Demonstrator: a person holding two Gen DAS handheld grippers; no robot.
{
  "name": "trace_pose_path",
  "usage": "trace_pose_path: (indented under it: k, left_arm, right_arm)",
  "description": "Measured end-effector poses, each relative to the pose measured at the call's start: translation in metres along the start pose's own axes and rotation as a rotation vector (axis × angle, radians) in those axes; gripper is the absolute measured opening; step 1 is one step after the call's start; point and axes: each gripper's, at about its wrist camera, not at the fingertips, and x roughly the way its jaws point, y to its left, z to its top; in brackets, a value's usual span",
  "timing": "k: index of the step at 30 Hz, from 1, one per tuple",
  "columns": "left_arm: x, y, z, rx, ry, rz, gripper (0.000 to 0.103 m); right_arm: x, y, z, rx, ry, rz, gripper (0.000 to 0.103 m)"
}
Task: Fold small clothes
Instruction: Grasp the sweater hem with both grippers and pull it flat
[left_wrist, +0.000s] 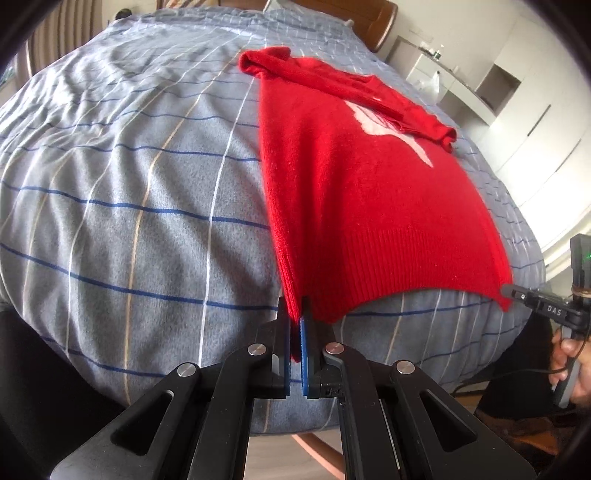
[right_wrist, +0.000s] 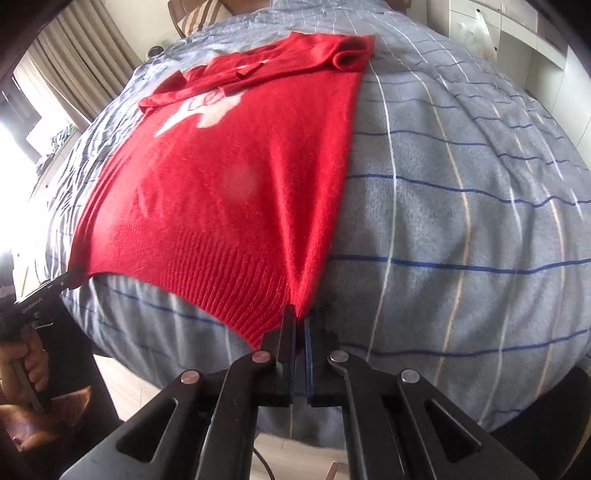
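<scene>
A small red knit sweater (left_wrist: 354, 192) with a white motif lies on the grey checked bed cover (left_wrist: 129, 192), sleeves folded across its upper part. Its ribbed hem is lifted off the cover at both near corners. My left gripper (left_wrist: 297, 314) is shut on the hem's left corner. My right gripper (right_wrist: 297, 314) is shut on the hem's right corner of the sweater (right_wrist: 236, 184). Each gripper shows in the other's view: the right gripper (left_wrist: 511, 293) at the far right, the left gripper (right_wrist: 75, 278) at the far left, both pinching red fabric.
The bed cover (right_wrist: 461, 206) spreads wide on both sides of the sweater. White cabinets (left_wrist: 517, 96) and a wooden headboard (left_wrist: 365, 18) stand beyond the bed. Curtains (right_wrist: 74, 62) hang at a bright window. A hand (left_wrist: 569, 365) holds the right gripper's handle; wooden floor shows below the bed edge.
</scene>
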Motion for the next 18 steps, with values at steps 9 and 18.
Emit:
trace_pose_path:
  k: [9, 18]
  left_arm:
    - [0.020, -0.001, 0.006, -0.034, 0.047, 0.005, 0.001]
    - [0.035, 0.003, 0.005, -0.070, 0.076, 0.008, 0.001]
  right_arm:
    - [0.028, -0.002, 0.004, -0.005, 0.048, -0.031, 0.003]
    - [0.032, -0.003, 0.005, -0.010, 0.068, -0.046, 0.003]
